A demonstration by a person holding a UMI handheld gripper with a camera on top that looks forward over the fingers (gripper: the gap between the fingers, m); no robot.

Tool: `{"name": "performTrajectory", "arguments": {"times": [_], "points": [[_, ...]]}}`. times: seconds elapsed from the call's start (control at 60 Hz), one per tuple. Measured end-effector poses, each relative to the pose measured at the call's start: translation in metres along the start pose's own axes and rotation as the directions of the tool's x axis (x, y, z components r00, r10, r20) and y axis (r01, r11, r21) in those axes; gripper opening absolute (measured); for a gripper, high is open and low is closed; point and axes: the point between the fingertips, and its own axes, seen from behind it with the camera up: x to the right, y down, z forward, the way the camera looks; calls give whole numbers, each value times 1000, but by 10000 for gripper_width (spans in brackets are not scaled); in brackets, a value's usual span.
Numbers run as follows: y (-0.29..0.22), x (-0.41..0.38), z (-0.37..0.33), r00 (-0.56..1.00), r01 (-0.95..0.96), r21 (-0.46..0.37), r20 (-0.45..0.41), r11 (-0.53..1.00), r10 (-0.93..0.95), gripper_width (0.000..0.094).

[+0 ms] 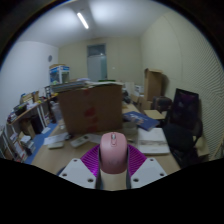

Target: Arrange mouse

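A pink computer mouse [113, 153] sits lengthwise between my gripper's [113, 172] two fingers, its scroll wheel pointing away from me. The purple pads [92, 164] press against both of its sides, so the gripper is shut on the mouse. The mouse is held up above the desk [60, 152], clear of the surface. Its underside and rear end are hidden by the fingers.
A large cardboard box [90, 106] stands on the desk just beyond the mouse. Papers [152, 146] lie to the right, a black office chair [183, 115] stands further right. Cluttered shelves and boxes [30, 112] fill the left side.
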Motion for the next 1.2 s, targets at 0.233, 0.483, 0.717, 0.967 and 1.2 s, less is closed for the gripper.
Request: {"name": "performTrajectory", "arguments": {"times": [0.233, 0.483, 0.717, 0.967, 1.2], "points": [[130, -133, 29, 998, 57, -177, 51, 983, -48, 333], [213, -141, 48, 996, 94, -288, 38, 953, -87, 346], [217, -145, 38, 999, 47, -387, 39, 921, -34, 690], [169, -136, -61, 998, -7, -331, 59, 943, 28, 830], [159, -45, -171, 995, -90, -330, -60, 940, 74, 841]]}}
